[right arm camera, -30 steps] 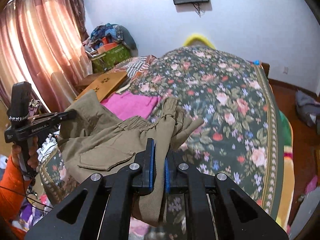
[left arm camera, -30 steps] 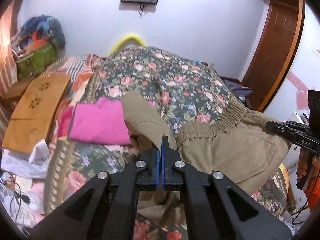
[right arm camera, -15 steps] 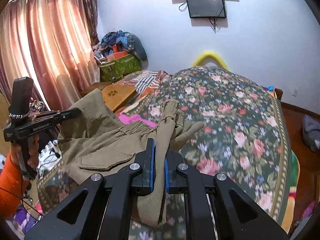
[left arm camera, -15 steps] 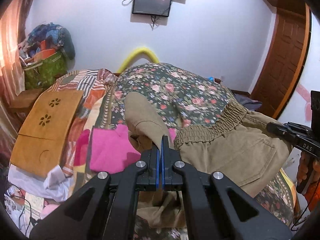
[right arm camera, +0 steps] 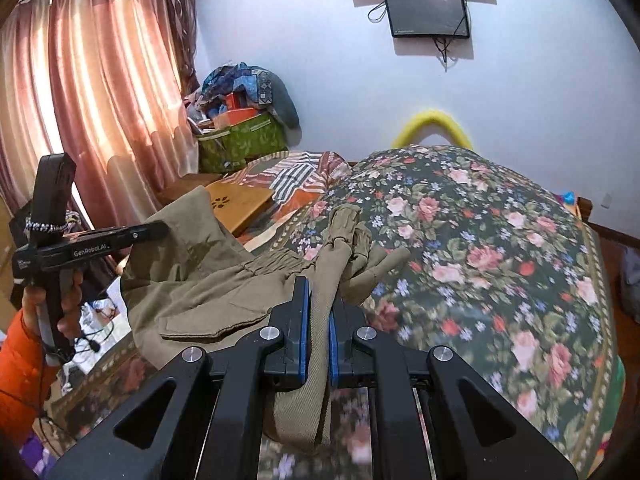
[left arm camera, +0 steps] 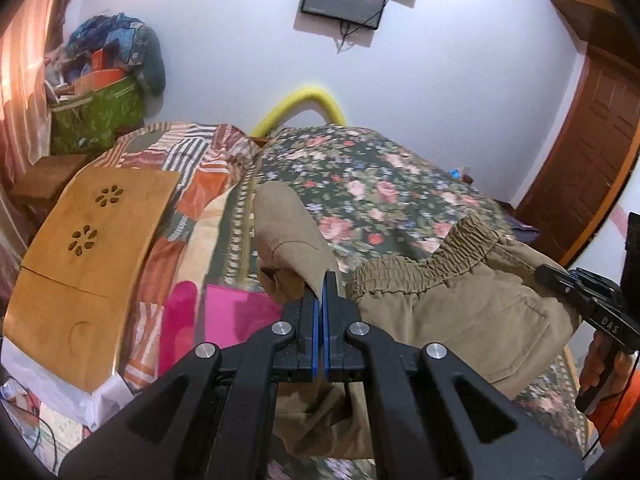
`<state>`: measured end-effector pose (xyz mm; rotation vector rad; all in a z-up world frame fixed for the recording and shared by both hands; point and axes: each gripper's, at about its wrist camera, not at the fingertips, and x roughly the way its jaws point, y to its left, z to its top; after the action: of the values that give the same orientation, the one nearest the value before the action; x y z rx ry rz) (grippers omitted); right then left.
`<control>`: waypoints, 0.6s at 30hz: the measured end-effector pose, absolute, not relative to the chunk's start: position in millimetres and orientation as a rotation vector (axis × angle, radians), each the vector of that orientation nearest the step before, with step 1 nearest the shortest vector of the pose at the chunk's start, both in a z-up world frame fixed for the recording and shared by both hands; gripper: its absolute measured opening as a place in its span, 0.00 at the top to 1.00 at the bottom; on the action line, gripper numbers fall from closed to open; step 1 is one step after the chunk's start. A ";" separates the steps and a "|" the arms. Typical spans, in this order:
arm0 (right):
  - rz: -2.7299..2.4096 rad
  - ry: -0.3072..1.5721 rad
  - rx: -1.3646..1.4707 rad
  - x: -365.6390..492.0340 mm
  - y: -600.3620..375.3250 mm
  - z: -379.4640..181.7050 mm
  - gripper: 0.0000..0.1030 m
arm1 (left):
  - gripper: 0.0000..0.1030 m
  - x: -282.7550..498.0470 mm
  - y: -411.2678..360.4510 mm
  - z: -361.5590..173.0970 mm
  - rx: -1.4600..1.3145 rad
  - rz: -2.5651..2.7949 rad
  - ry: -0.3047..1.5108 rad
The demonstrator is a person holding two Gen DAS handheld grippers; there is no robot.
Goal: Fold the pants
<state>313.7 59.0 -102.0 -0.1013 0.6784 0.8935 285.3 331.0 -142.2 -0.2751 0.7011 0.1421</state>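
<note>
The bed (left arm camera: 400, 184), covered by a dark floral spread, fills the middle of both views, with a striped patchwork blanket (left arm camera: 200, 184) along its left side. Held up over the bed's near edge are the khaki pants (left arm camera: 460, 320), stretched between the two grippers with the gathered elastic waistband uppermost and a pocket flap facing the right wrist camera; part of the fabric hangs below the jaws toward the bedspread. A wooden lap tray (left arm camera: 88, 248) with flower-shaped cutouts lies on the left part of the bed, and a pink garment (left arm camera: 236, 312) lies flat on the bed just right of it, partly hidden behind the pants. On the far wall hang two dark screens (right arm camera: 428, 12), one above the other, and a yellow curved tube (right arm camera: 434, 124) shows beyond the far end of the bed. At far left a green bag (right arm camera: 244, 140) piled with clothes stands near the pink curtains (right arm camera: 100, 88). The left gripper (left arm camera: 321, 300) has its blue-padded jaws pressed together on a thin fold of the pants at the left end of the waistband. The right gripper (right arm camera: 318, 308) pinches a thicker bunch of the pants between its jaws, which stand slightly apart around the cloth.
</note>
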 end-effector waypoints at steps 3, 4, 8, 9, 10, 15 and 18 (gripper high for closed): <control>0.888 0.674 -0.127 325.7 78.5 -115.9 0.93 | 1.00 299.6 345.7 -156.9 -0.256 0.161 0.703; 0.887 0.673 -0.136 328.4 83.7 -121.0 0.93 | 1.00 303.4 350.5 -162.8 -0.255 0.160 0.704; 0.885 0.717 -0.153 338.7 98.3 -146.8 0.93 | 1.00 317.8 369.0 -191.3 -0.251 0.178 0.731; 0.886 0.740 -0.156 340.3 100.8 -155.1 0.93 | 1.00 318.8 372.8 -200.5 -0.249 0.190 0.744; 0.884 0.757 -0.160 342.0 101.8 -161.5 0.93 | 1.00 319.5 376.4 -208.3 -0.249 0.198 0.757; 0.892 0.846 -0.196 338.4 96.5 -190.7 0.93 | 1.00 313.8 399.3 -247.3 -0.280 0.240 0.859; 0.895 0.896 -0.203 336.6 91.1 -199.6 0.93 | 0.99 306.1 412.8 -265.8 -0.321 0.253 0.921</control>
<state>336.6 91.1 -199.6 -0.2034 0.8960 0.8946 306.1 412.8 -265.8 -0.3210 0.9213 0.2527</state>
